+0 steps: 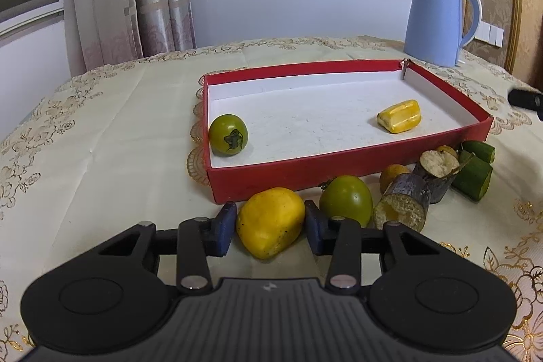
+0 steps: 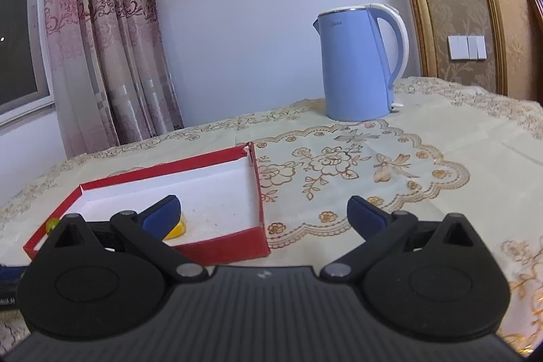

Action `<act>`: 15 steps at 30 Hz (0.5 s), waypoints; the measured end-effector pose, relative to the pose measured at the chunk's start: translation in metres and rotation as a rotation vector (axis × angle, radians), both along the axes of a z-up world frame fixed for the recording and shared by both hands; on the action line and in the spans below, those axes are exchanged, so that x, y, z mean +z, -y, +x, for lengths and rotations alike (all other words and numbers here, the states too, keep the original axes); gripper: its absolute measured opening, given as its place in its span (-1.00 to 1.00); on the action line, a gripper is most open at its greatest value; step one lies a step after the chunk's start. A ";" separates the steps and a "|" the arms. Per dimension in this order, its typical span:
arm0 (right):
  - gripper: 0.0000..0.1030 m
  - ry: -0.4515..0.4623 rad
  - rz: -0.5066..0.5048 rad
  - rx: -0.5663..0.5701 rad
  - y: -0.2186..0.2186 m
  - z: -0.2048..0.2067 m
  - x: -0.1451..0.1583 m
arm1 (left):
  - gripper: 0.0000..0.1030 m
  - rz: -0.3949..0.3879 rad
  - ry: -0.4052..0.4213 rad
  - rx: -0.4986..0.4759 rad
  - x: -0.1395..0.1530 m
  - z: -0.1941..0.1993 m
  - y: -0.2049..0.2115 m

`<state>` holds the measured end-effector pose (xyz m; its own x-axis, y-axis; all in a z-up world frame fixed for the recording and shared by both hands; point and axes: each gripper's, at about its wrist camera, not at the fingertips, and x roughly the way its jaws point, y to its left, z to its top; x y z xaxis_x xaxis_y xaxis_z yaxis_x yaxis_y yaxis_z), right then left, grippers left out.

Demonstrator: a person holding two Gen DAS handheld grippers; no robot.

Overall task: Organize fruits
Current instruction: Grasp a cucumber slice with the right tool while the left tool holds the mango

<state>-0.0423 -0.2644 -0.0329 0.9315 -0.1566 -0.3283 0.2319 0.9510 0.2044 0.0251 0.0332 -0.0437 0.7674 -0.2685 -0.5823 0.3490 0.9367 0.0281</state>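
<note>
Yellow piece (image 2: pixel 176 230) in red box (image 2: pixel 217 248): mostly hidden behind right gripper's left finger (image 2: pixel 161 212). Small orange fruit (image 1: pixel 392 175): half-hidden behind cut stalk (image 1: pixel 405 201), identity unclear.

Left gripper (image 1: pixel 270 224) fingers narrowed low, right gripper (image 2: pixel 263 209) spread wide

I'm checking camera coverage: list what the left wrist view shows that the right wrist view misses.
Left wrist only: the left gripper around the yellow fruit, the green tomato in the box, and the cut pieces beside it.

Right wrist only: the open, empty right gripper, wall switches.

Both: red box, blue kettle.
</note>
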 end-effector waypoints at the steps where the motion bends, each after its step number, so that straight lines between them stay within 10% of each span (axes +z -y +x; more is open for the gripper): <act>1: 1.00 -0.010 -0.018 0.004 0.000 -0.002 0.000 | -0.21 -0.012 -0.003 0.000 0.000 0.000 -0.002; 15: 0.43 -0.165 -0.329 0.231 -0.048 0.012 -0.003 | -0.21 -0.032 -0.012 -0.001 -0.001 0.002 -0.006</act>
